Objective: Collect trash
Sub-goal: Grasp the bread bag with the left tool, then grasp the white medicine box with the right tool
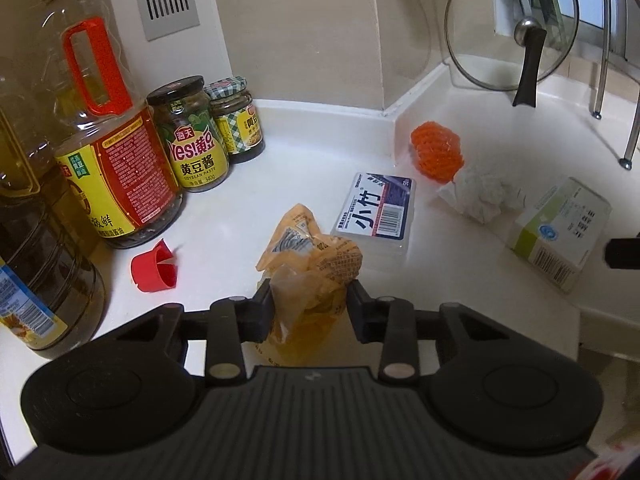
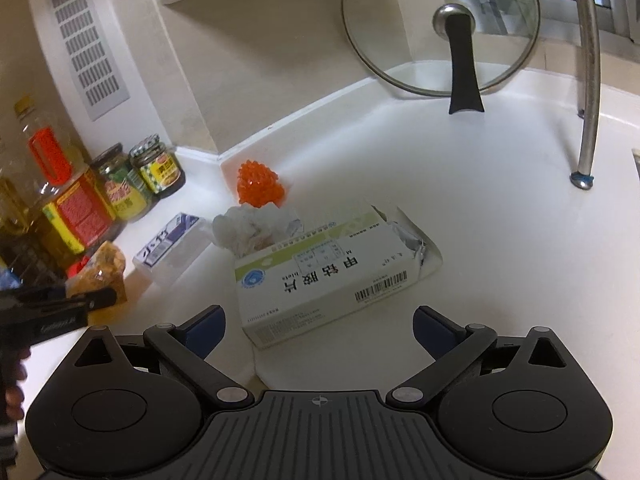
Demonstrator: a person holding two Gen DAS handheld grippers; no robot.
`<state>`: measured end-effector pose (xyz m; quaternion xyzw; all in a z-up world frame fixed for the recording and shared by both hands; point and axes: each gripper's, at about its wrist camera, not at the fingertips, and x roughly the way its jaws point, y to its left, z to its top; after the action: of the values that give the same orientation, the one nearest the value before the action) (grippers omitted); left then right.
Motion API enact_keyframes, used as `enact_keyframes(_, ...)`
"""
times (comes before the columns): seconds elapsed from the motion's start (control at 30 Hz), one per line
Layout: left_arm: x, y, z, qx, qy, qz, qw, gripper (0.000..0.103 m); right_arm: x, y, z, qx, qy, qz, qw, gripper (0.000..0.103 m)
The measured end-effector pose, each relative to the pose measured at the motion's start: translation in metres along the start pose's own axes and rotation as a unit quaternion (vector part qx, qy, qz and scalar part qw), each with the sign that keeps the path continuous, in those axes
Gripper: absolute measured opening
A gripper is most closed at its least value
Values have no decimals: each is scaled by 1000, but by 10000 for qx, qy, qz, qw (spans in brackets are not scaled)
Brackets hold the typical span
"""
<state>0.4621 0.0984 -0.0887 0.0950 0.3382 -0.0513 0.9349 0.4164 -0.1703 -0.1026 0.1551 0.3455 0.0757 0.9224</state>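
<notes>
**A:** Left claw (image 1: 310, 304) is clamped on the crumpled orange wrapper (image 1: 312, 256), right claw (image 2: 318, 326) is spread wide just short of the medicine box (image 2: 320, 276) — nothing in it.

**B:** So barely started? The tissue wad (image 2: 248, 228), orange mesh ball (image 2: 258, 184) and small plastic case (image 1: 378, 212) all sit on the tabletop (image 2: 480, 200) — no bin visible.

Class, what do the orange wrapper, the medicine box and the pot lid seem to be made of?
Orange wrapper: thin glossy plastic film, probably; it crinkles and shines.
Medicine box: matte printed cardboard; its end flap is torn open.
Pot lid: clear glass, with a metal rim and knob.
</notes>
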Motion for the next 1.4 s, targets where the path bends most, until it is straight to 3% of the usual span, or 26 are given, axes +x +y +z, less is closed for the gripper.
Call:
enact_keyframes(0.2,-2,0,2,-59,39,-79,9999,35,19,23,-1,-411,147,-111,9990,100)
enact_keyframes(0.37,-1,-2,3,-87,56,-115,9999,35,33,31,-8,-773,191,-591,9951,100)
enact_keyframes(0.6,-1,3,2,-215,107,-148,9996,35,25,-7,-7,-466,153,-860,9951,100)
enact_keyframes(0.77,-4,7,6,-324,78,-100,9994,35,13,-38,-6,-239,174,-1318,9908,100)
enact_keyframes(0.87,-10,7,11,-373,-6,-122,9992,35,2,-43,-3,-62,104,-1271,9918,100)
enact_keyframes(1.07,-17,0,25,-395,-203,-260,9987,35,6,-5,1,-207,-28,-852,9961,100)
enact_keyframes(1.23,-10,-8,33,-374,-200,-318,9986,35,32,24,0,-208,-138,-1188,9926,100)
enact_keyframes(1.4,-3,-10,36,-410,-171,-343,9984,35,47,23,-1,-94,-303,-1506,9881,99)
